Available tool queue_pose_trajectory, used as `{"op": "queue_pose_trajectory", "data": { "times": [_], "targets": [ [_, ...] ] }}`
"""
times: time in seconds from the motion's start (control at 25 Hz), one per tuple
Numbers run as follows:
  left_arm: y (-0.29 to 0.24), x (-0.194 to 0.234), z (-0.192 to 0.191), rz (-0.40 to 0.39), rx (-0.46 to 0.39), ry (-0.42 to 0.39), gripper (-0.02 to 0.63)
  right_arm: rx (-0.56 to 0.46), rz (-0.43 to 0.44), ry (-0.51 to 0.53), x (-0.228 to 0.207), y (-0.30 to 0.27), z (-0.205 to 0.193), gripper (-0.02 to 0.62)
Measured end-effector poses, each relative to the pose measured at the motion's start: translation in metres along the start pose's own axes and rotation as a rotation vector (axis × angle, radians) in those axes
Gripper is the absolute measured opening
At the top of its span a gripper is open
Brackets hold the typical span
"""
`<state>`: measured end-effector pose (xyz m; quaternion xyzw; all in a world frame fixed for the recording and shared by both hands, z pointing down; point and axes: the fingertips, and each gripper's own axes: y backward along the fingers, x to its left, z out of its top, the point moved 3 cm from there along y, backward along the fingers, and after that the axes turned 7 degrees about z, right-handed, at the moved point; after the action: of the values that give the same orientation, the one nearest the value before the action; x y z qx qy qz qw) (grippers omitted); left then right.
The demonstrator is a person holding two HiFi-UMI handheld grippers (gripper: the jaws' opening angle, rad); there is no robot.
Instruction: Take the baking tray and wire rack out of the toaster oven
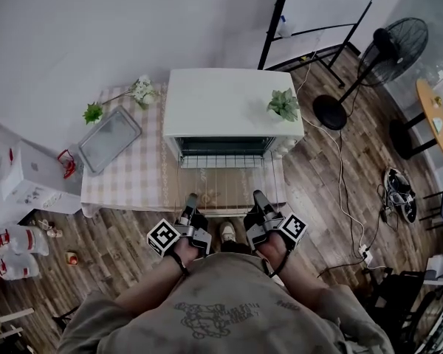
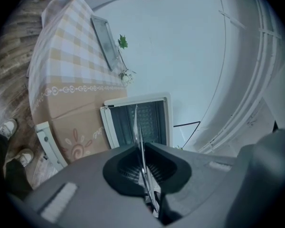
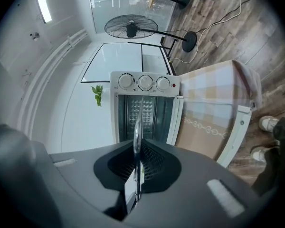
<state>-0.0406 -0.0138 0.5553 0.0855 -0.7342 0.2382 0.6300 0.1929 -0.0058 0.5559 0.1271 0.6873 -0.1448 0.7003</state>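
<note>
A white toaster oven stands on a checked tablecloth with its door folded down. The wire rack sticks out of the oven mouth toward me. My left gripper and right gripper are at its near edge, one at each side. In the left gripper view the rack shows edge-on as a thin metal strip pinched between the shut jaws, and the right gripper view shows the rack the same way. A grey baking tray lies on the table left of the oven.
A small plant sits on the oven top, and flowers lie behind the tray. White boxes and bottles are on the floor at left. A standing fan and cables are at right. My shoe is below the door.
</note>
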Motion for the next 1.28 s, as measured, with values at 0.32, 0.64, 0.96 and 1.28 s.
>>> {"op": "queue_pose_trajectory", "data": {
  "times": [0.32,0.64,0.96,1.28],
  "targets": [
    [0.035,0.015,0.030,0.043,-0.109,-0.015,0.006,0.148,-0.025,-0.012,-0.008,-0.022,-0.040,0.031],
    [0.088,0.028,0.073,0.031,-0.309,0.057,0.006,0.343,-0.043,-0.032,-0.017,-0.059,-0.099,0.031],
    [0.153,0.050,0.110,0.073,-0.528,0.113,0.006,0.554,-0.032,-0.042,-0.014,-0.091,-0.175,0.031],
    [0.194,0.063,0.133,0.095,-0.677,0.156,0.006,0.683,-0.053,-0.053,-0.022,-0.112,-0.227,0.031]
  ]
}}
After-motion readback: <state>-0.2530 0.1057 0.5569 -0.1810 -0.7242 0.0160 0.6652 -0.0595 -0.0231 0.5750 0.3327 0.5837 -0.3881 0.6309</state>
